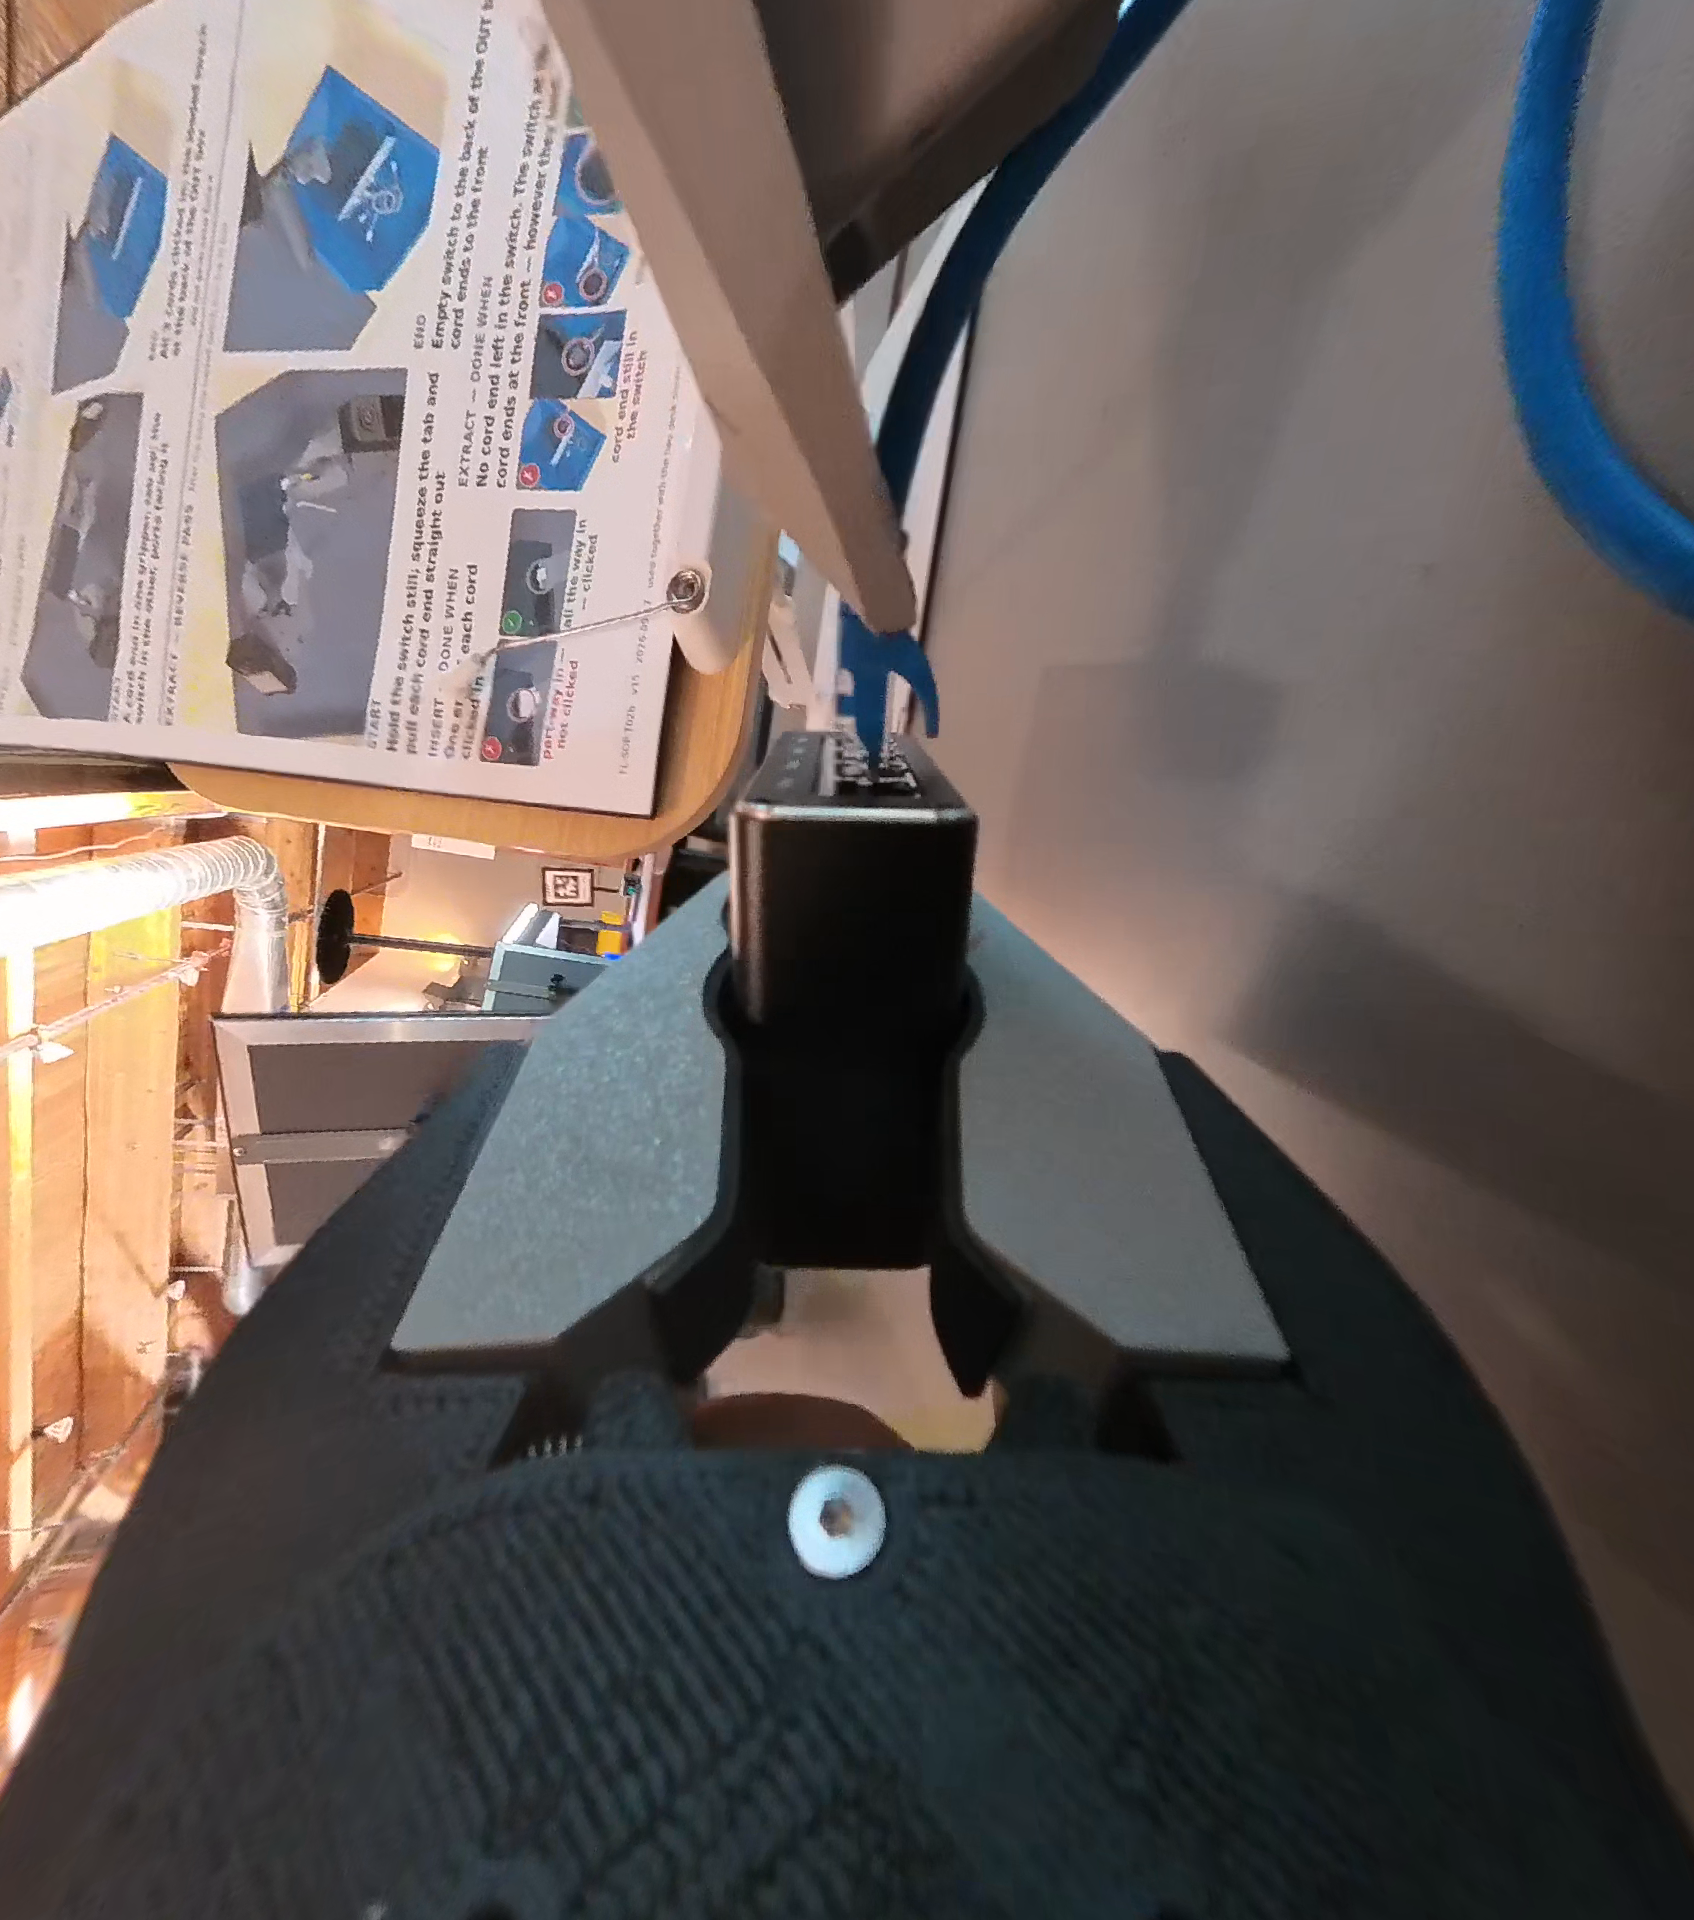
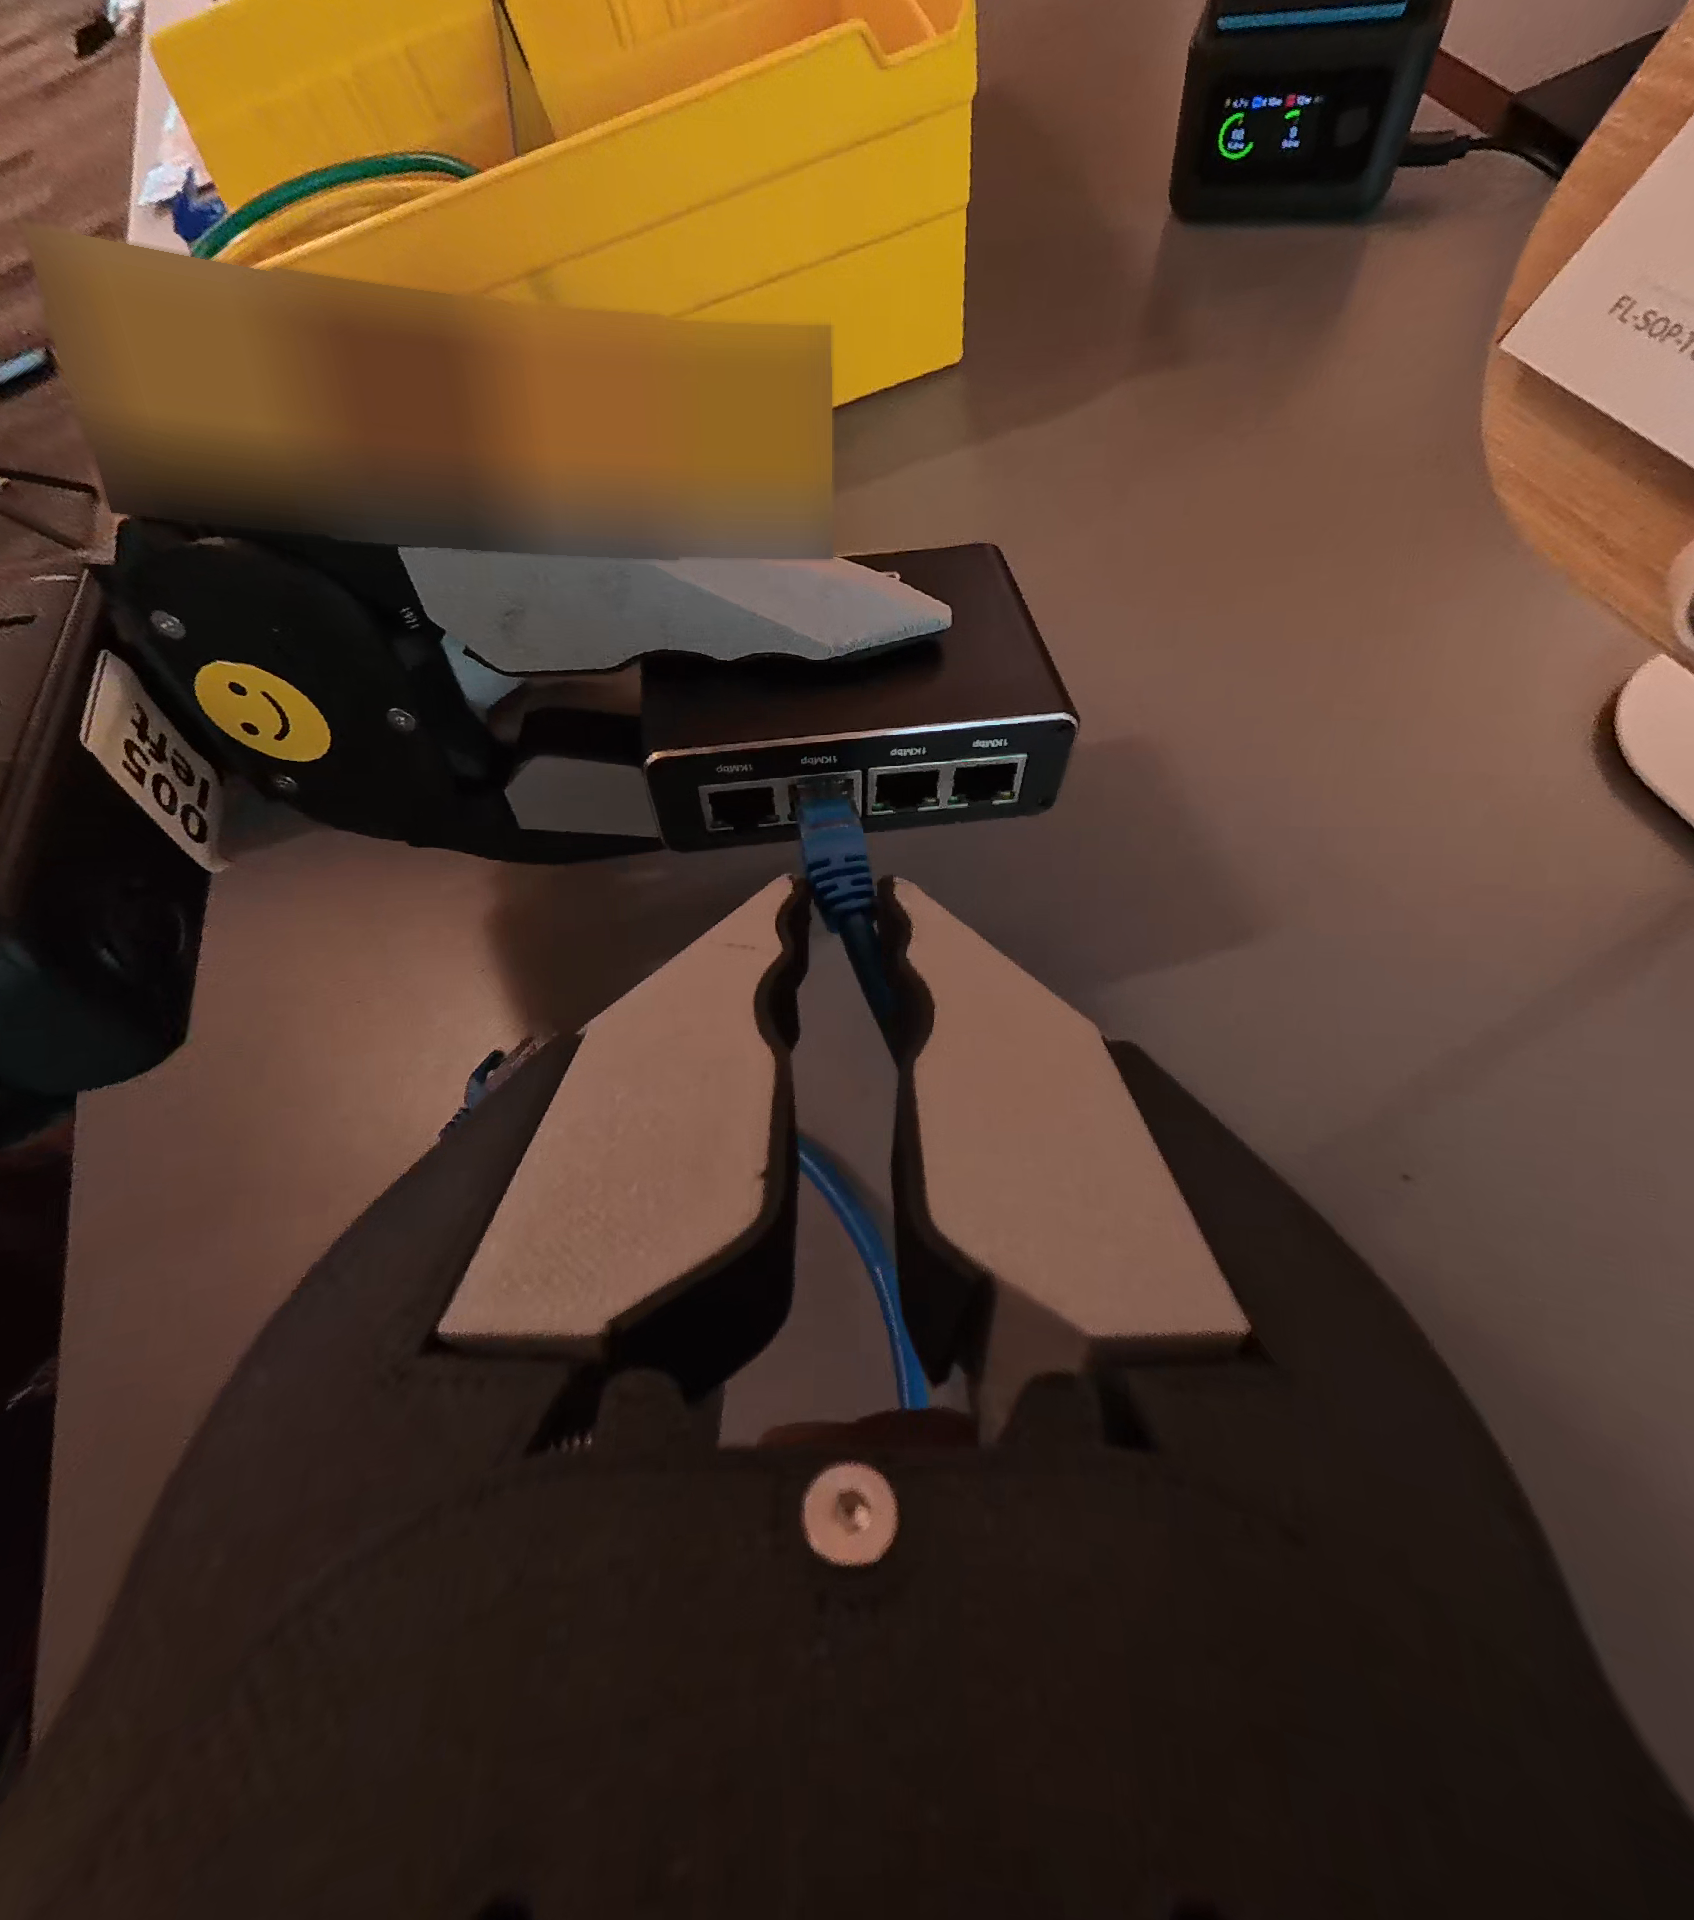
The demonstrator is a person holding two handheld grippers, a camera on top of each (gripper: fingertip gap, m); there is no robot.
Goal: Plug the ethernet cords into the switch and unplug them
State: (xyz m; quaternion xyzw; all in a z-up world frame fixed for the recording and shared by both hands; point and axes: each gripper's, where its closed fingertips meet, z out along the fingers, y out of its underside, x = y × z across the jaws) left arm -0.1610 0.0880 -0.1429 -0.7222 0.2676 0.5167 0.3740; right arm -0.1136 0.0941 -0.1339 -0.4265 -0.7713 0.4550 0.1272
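Note:
A black switch [image 2: 988, 644] with several front ports lies on the grey table [image 2: 1290, 987]. A blue ethernet cord [image 2: 838, 883] is plugged into the second port from the left. My left gripper [image 2: 656, 717] is shut on the switch's left end, one finger above it and one below. In the left wrist view the switch [image 1: 848, 935] sits between its fingers. My right gripper [image 2: 841, 896] is closed on the cord's boot just behind the plug, and the cord runs back between its fingers. Its finger [image 1: 718, 312] and the cord [image 1: 1549, 312] also show in the left wrist view.
A yellow bin [image 2: 718, 187] holding green and yellow cords stands behind the switch. A black device with a lit screen [image 2: 1279, 125] is at the back right. A wooden clipboard with a printed sheet [image 2: 1653, 416] lies at the right; it also shows in the left wrist view [image 1: 303, 416].

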